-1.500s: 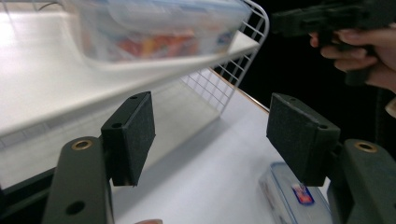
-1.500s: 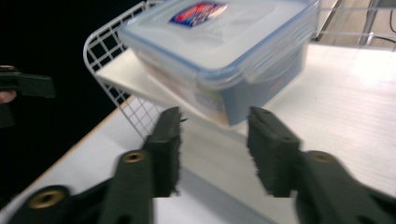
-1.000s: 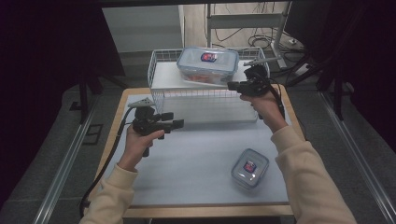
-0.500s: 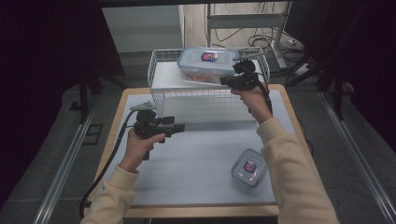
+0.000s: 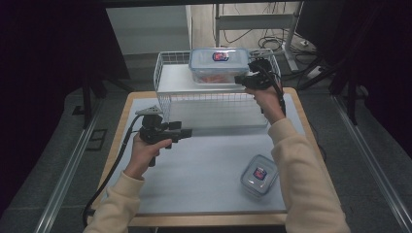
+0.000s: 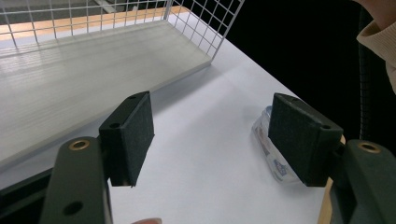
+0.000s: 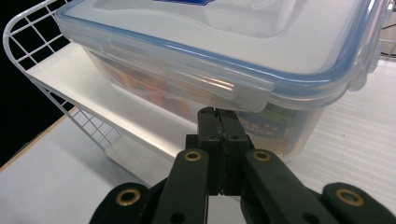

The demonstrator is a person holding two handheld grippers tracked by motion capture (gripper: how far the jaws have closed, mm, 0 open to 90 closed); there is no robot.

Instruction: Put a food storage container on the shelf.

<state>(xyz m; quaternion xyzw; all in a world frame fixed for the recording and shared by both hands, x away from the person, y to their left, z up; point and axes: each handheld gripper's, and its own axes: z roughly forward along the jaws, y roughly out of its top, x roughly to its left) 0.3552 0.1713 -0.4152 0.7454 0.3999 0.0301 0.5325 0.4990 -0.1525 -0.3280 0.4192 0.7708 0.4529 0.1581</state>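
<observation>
A large clear container (image 5: 218,63) with a blue-rimmed lid stands on the top board of a white wire rack (image 5: 165,80). My right gripper (image 5: 239,79) is shut with nothing in it. Its tips sit at the container's right side. In the right gripper view the closed jaws (image 7: 219,122) point at the container's wall (image 7: 280,126) just under a lid latch; contact cannot be told. My left gripper (image 5: 188,132) hovers open over the table's left half. A small lidded container (image 5: 260,174) lies on the table at the front right, and the left gripper view shows this small container (image 6: 268,149) behind my open left gripper (image 6: 217,140).
The rack's lower board (image 6: 84,79) lies just ahead of the left jaws, wire mesh (image 6: 205,23) at its end. The table's white surface (image 5: 204,170) has wooden edges. Cables trail from both grippers. Dark floor and metal rails flank the table.
My right gripper has moved left along the rack's top, from its right end up to the large container's side. The left hand has stayed put.
</observation>
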